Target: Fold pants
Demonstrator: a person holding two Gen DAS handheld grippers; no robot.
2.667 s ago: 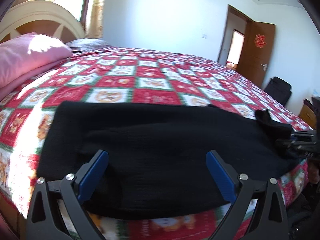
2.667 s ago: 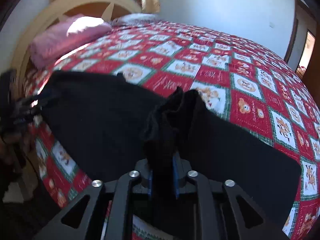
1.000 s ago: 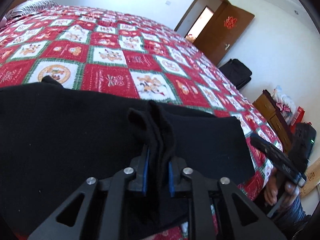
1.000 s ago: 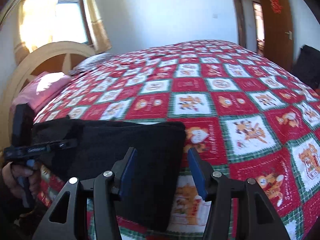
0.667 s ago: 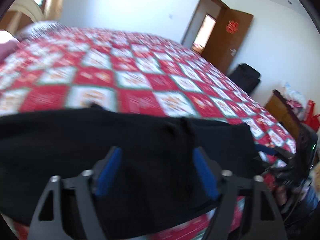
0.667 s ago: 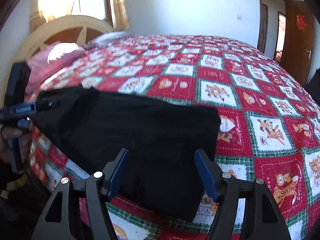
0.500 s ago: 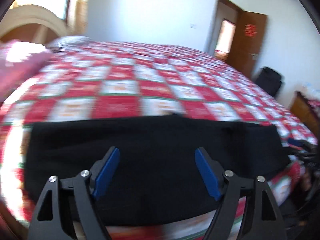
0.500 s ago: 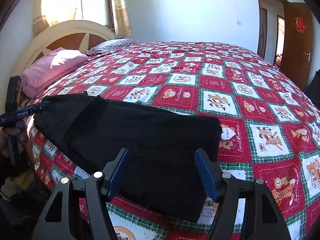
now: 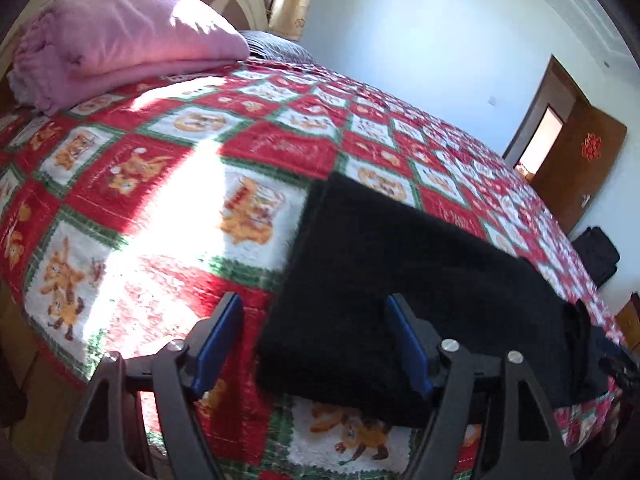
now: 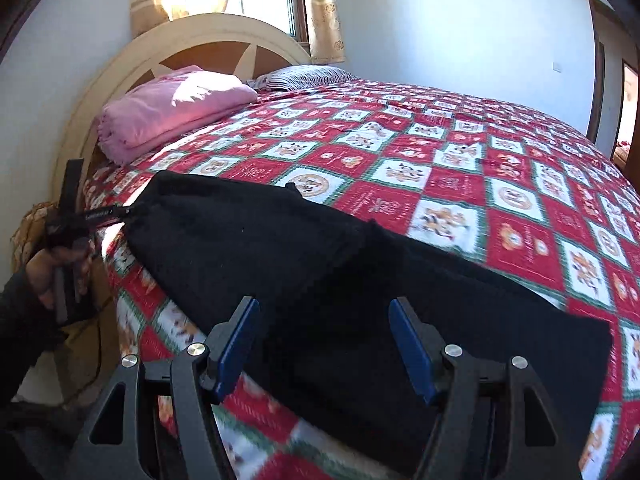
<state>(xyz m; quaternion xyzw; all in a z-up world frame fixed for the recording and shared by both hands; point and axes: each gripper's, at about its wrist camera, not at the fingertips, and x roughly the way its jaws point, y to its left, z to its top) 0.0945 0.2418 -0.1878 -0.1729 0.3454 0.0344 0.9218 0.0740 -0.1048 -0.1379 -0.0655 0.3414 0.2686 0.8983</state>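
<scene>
The black pants [image 9: 420, 280] lie flat in a long band along the near edge of the bed [image 9: 280, 148], on its red, white and green checked quilt [image 10: 460, 168]. The left hand-held gripper [image 9: 314, 344] hovers over one end of the band with its blue-padded fingers [image 9: 218, 344] spread wide and holding nothing; the corner of the pants sits between them, nearer the right-hand finger, and the bare quilt shows ahead of the left-hand one. From this gripper the fabric runs away to the right, where a small bunched fold rises near its far end.

The right hand-held gripper [image 10: 324, 344] is also wide apart and empty, poised above the middle of the band, black cloth filling the gap between its fingers [image 10: 412, 354]. To its left, at the far end of the pants, the other gripper appears small, gripped by a person's hand [image 10: 52, 272] just beside the bed's edge.

Beyond both grippers, at the head of the bed, a folded pink blanket [image 10: 172, 108] rests against the cream headboard [image 10: 192, 36], with a striped pillow [image 10: 304, 76] just beside it. A brown door [image 9: 576, 164] stands open, far ahead and right of the left gripper.
</scene>
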